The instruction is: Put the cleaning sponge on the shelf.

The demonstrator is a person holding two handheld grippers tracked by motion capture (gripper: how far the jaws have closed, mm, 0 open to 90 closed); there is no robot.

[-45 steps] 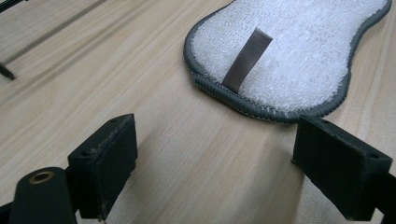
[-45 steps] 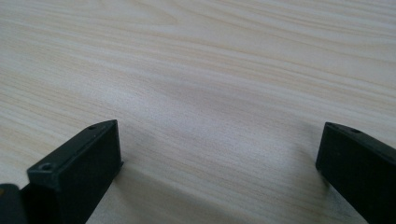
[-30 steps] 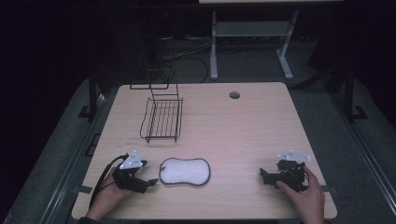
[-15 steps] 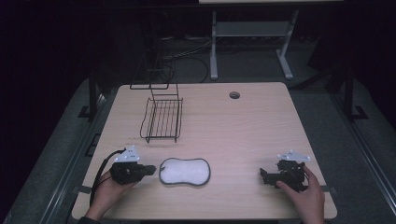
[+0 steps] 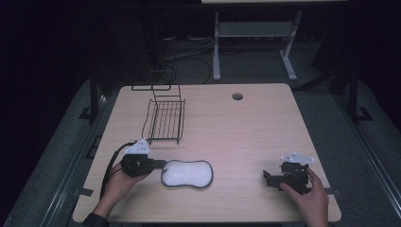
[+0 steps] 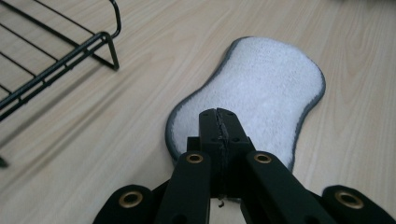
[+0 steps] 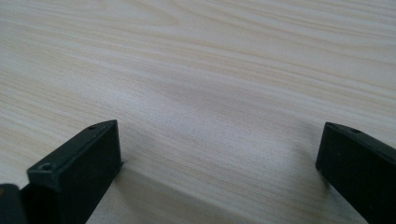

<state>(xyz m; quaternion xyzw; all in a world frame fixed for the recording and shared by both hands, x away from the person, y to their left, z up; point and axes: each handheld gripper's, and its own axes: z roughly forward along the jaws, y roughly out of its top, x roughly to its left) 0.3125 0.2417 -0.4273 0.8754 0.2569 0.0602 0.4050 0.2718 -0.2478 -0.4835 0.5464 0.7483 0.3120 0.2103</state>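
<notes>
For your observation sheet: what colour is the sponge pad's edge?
Dark grey, around the sponge pad with its white top; clearest in the left gripper view.

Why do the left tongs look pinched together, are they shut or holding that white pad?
Shut. The left tongs have their jaws pressed tip to tip, with nothing visibly between them, poised over the near end of the pad, which lies flat on the table.

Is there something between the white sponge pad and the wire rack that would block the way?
Nothing visible does. Bare table lies between the pad and the rack. The left gripper, jaws shut, sits at the pad's near edge, not in the path.
</notes>
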